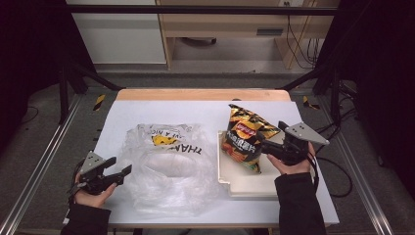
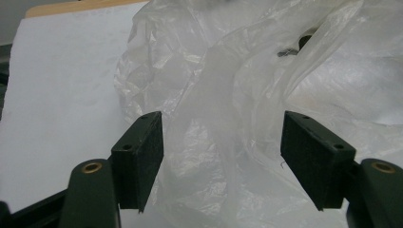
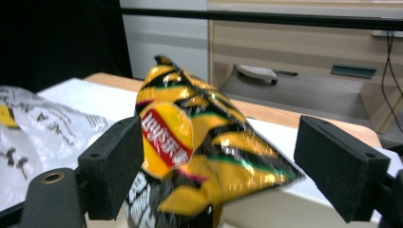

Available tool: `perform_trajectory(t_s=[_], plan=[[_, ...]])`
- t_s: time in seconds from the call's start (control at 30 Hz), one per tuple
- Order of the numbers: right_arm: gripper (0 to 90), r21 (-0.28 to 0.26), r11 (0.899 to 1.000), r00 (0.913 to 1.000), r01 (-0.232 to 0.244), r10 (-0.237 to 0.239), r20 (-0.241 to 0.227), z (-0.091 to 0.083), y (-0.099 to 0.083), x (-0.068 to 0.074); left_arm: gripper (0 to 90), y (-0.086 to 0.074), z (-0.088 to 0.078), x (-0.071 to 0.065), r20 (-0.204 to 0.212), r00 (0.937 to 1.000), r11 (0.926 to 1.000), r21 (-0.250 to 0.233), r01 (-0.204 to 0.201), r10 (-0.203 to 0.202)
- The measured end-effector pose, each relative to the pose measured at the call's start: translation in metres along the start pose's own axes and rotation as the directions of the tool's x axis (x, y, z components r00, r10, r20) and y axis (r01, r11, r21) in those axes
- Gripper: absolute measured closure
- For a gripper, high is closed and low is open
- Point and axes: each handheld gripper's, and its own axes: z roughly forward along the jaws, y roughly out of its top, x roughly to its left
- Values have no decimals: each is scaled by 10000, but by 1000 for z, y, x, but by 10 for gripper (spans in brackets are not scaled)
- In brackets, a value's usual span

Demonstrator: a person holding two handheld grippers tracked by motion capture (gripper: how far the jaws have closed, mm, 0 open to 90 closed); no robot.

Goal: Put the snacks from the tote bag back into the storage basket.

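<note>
Between the gaping right gripper [image 3: 216, 175] jaws stands the chip bag [image 3: 199, 142] on its tray [image 1: 244, 183] (ungrasped); closing crookedly could topple it. Left gripper [image 2: 221, 156], also agape, straddles the plastic bag [image 2: 223, 95], which could slip.

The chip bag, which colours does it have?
The chip bag is yellow and black with a red logo, clearest in the right gripper view.

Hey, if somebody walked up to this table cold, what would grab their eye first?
Probably the yellow-and-black chip bag, standing up on the cream tray at the table's right, with the right gripper open around it. Next, the crumpled clear plastic bag spread over the table's left half, the open left gripper at its near edge.
</note>
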Motion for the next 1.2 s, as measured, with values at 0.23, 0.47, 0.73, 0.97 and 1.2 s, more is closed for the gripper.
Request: perform_trajectory(t_s=[0.23, 0.47, 0.73, 0.97, 1.2], plan=[[210, 503, 9986, 9998, 179, -184, 84, -15, -12, 6, 306, 0, 0, -1, -28, 10000, 10000, 11, -46, 46], [200, 773, 9970, 9999, -33, 22, 142, -22, -22, 4, 306, 0, -1, -1, -50, 10000, 10000, 42, -65, 65], [292, 1297, 9915, 9999, -69, 85, -116, -27, -43, 7, 307, 0, -1, -2, -31, 10000, 10000, 37, -75, 75], [549, 1916, 9815, 9968, 52, 101, -788, -23, -59, 13, 307, 0, -1, -2, 4, 9999, 9999, 1, -108, 108], [758, 2319, 9726, 9919, 169, 130, -1267, -21, -66, 20, 299, 0, -2, -3, -8, 9999, 9999, -34, -136, 136]])
